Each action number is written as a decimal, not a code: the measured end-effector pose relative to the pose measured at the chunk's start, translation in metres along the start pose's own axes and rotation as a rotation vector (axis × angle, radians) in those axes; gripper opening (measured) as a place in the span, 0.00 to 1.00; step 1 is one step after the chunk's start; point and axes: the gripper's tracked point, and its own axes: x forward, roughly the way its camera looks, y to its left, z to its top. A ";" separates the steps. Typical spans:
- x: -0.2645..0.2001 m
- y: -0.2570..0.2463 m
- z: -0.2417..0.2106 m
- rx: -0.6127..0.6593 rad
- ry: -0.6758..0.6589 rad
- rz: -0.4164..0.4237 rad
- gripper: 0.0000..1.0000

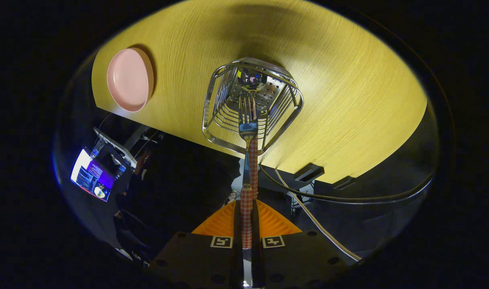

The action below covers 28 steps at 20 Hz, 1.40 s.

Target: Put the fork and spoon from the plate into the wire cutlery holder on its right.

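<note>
Farthest left, below the table edge, a lit laptop [92,176] sits tilted in the dark of the booth, with a person's dark sleeve [176,188] just beside it. Above that, near the left end of the wooden table [348,100], lies the pink plate [128,79], bare on its visible face and well apart from everything else on the tabletop. Toward the middle stands the wire cutlery holder [252,105], seen from above through its open mouth, close to the near edge of the table; its perforated floor shows inside, and something rounded and shiny rests at its far inner side, too small to tell for certain whether it is the spoon. The fork [248,120] hangs with its tines down inside the mouth of the holder, its neck crossing the holder's near rim, and its checked handle [247,200] runs straight back to the gripper [246,224]. The gripper's fingers are closed narrow on that handle, one pressing it from each side, so the fork is clamped between them. To the right, under the table edge, a white cable [308,216] and a dark cable [368,198] curve away past two dark brackets [308,171] fixed beneath the tabletop.
</note>
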 end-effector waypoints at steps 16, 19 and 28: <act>-0.013 -0.003 0.040 -0.005 -0.031 0.014 0.16; -0.017 -0.001 0.045 -0.030 -0.111 0.025 0.31; -0.040 0.011 0.029 -0.091 -0.620 0.069 0.80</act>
